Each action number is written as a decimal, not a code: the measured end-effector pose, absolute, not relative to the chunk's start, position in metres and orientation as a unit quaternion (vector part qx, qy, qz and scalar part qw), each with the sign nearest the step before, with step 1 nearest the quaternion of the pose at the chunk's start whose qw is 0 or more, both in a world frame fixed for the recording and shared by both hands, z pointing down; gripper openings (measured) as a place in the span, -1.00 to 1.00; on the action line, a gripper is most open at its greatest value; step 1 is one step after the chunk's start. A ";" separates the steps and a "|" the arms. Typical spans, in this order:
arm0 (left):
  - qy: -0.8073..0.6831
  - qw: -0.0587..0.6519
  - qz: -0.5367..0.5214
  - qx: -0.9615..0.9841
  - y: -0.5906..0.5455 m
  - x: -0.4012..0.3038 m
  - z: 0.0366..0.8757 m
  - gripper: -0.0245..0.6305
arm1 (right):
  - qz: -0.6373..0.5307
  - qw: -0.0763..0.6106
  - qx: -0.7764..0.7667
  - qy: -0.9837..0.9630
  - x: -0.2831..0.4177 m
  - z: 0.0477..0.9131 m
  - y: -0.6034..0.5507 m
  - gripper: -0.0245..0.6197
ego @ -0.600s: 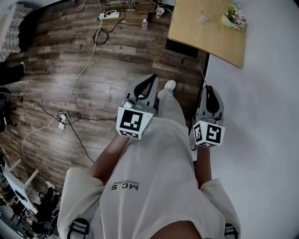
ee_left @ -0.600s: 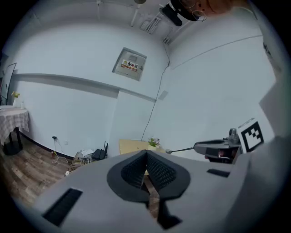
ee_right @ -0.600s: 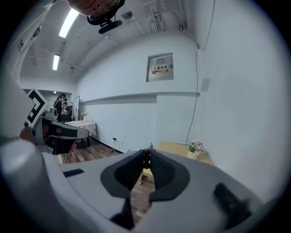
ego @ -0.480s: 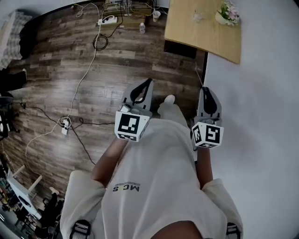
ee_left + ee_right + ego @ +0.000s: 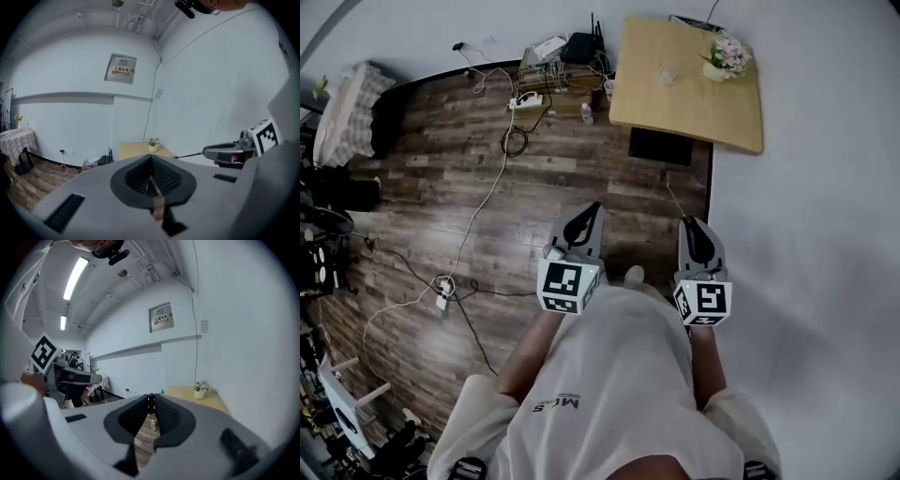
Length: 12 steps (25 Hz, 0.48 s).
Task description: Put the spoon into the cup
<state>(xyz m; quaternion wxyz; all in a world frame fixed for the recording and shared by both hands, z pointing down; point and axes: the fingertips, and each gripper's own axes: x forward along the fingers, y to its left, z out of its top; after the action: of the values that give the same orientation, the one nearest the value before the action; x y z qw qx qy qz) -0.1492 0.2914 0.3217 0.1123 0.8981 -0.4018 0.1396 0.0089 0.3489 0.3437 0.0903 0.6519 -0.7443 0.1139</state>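
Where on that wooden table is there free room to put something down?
The wooden table is mostly bare: its whole near half and left side are free. Only its far right corner holds a flower pot, with a small clear thing beside it. The floor left of it is cluttered with cables.

Dark wood-plank floor (image 5: 422,216), grey-brown and worn-looking. Plain white wall (image 5: 825,206) along the right side. A light wooden counter (image 5: 675,103) is set against that wall, with a small pot of pale flowers (image 5: 724,56) near its far corner by the wall. Power strip (image 5: 528,99) and tangled cables lie on the floor off the counter's left edge. One white cable (image 5: 478,211) trails across the boards. Framed sign (image 5: 121,69) high on the far wall. Strip lights (image 5: 75,276) lit on the ceiling.
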 end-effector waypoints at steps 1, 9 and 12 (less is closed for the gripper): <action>-0.403 0.109 0.142 0.897 0.295 -0.142 0.322 -0.89 | 0.114 0.086 0.650 -0.746 0.014 0.342 0.353 -0.74; -0.397 0.111 0.151 0.898 0.323 -0.094 0.313 -0.89 | 0.105 0.070 0.648 -0.752 0.054 0.327 0.372 -0.74; -0.401 0.104 0.150 0.898 0.318 -0.085 0.307 -0.89 | 0.110 0.061 0.647 -0.752 0.063 0.327 0.365 -0.74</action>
<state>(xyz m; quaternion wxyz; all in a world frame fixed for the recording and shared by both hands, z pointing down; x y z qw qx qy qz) -0.0845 0.3183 0.3068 0.1041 0.8976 -0.4013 0.1497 0.0632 0.3653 0.3273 0.0608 0.6466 -0.7525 0.1096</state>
